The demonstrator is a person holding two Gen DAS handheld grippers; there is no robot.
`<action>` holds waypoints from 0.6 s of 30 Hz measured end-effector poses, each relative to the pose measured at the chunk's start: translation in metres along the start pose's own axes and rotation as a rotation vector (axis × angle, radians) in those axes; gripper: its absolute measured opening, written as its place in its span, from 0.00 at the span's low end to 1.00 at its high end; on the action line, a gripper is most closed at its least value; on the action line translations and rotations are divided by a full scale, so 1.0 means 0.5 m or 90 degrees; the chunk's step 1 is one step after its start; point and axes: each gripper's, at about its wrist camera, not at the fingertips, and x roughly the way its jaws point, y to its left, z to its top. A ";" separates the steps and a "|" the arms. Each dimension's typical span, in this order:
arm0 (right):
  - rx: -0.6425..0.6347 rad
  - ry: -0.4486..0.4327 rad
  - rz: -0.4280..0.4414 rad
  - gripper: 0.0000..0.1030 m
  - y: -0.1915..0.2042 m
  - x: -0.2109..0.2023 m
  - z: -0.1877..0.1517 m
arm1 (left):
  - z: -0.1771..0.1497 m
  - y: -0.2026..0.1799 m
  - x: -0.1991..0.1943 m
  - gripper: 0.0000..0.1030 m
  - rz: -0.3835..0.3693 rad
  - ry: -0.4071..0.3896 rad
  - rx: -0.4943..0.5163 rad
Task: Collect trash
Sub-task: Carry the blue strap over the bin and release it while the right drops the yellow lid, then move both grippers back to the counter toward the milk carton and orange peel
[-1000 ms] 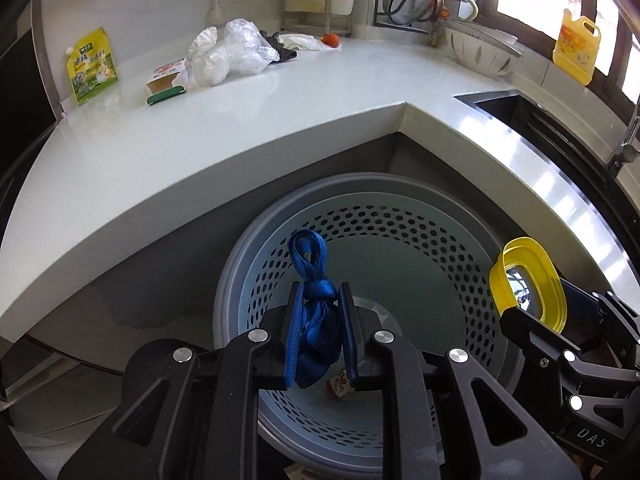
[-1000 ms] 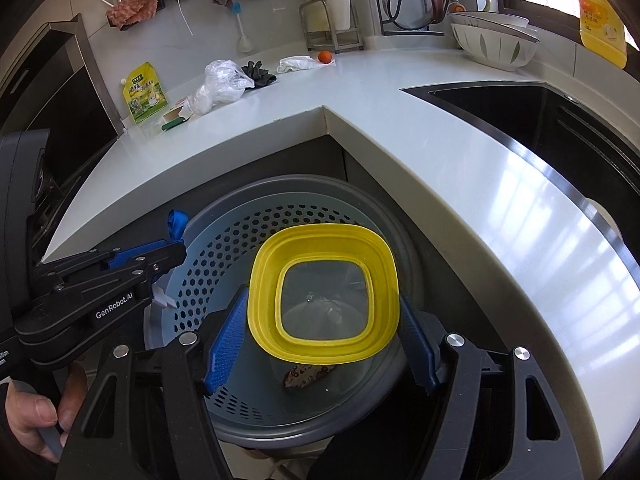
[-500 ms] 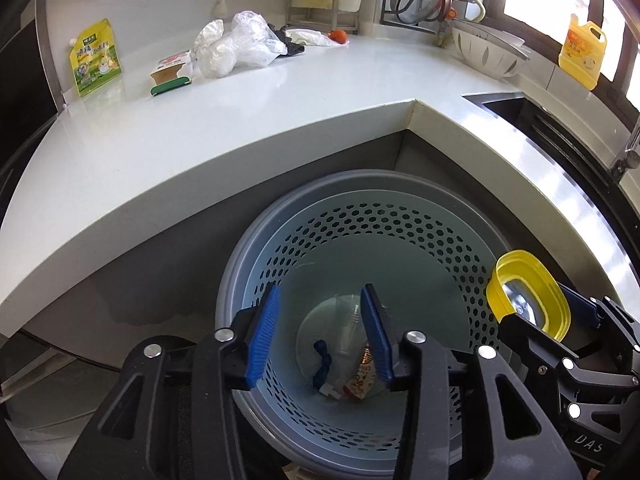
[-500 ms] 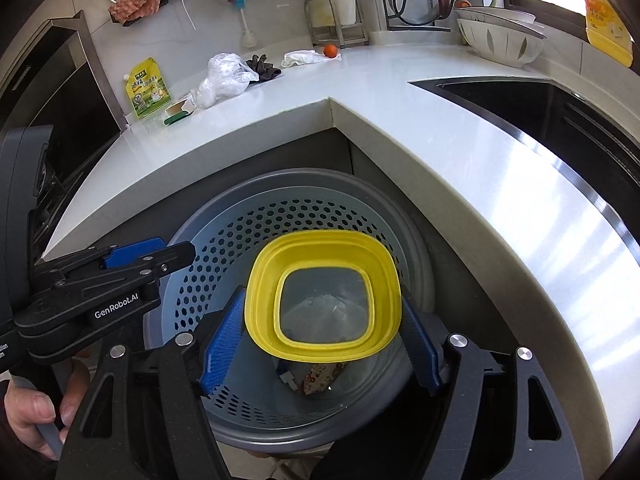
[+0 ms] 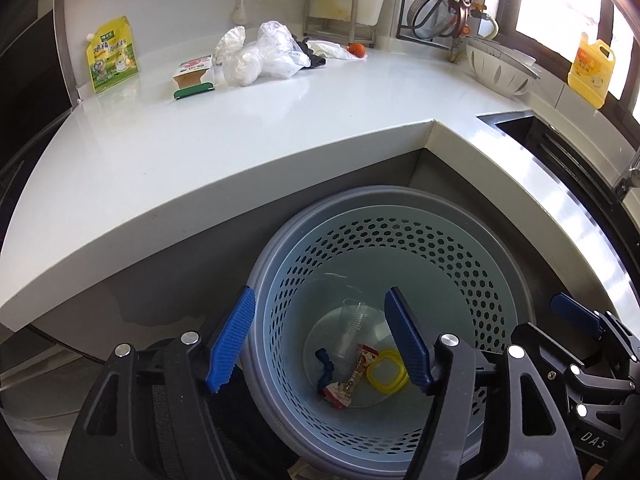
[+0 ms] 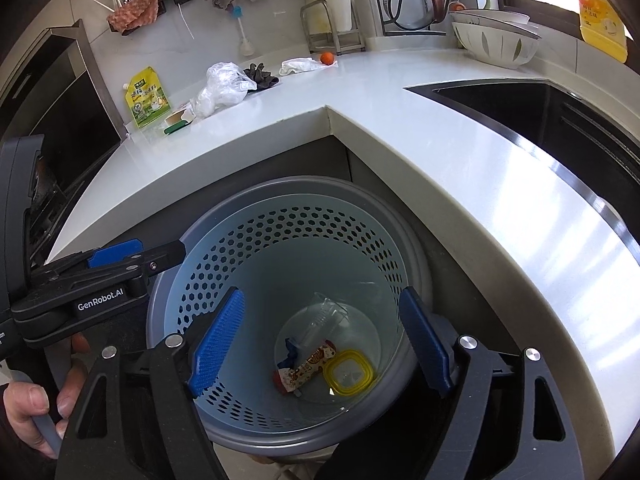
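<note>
Item: perforated pale-blue plastic waste basket (image 5: 440, 248), directly below both grippers. Contents: yellow-rimmed clear plastic lid (image 6: 348, 372), red printed snack wrapper (image 6: 306, 368), knotted blue strap (image 5: 325, 368), clear plastic cup (image 6: 320, 320). Left gripper (image 5: 320, 340): jaws opening, nothing between them. Right gripper (image 6: 320, 344): likewise opening, empty. Both tilt steeply down over the basket. Risk: lifting toward the white bench (image 5: 240, 128) (crumpled plastic bags (image 5: 260, 56) far ahead) could clip its overhanging edge or snag the basket rim.

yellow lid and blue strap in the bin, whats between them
In both wrist views, a red snack wrapper lies between the yellow lid and blue strap.
</note>
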 end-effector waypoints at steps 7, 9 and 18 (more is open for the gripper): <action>-0.003 -0.018 0.001 0.74 0.007 -0.005 0.011 | 0.014 0.024 -0.022 0.71 0.005 -0.021 -0.018; -0.004 -0.024 0.002 0.74 0.010 -0.007 0.019 | 0.022 0.032 -0.028 0.71 0.006 -0.026 -0.022; -0.034 -0.063 0.011 0.74 0.032 -0.011 0.103 | 0.104 0.084 -0.066 0.82 0.028 -0.084 -0.047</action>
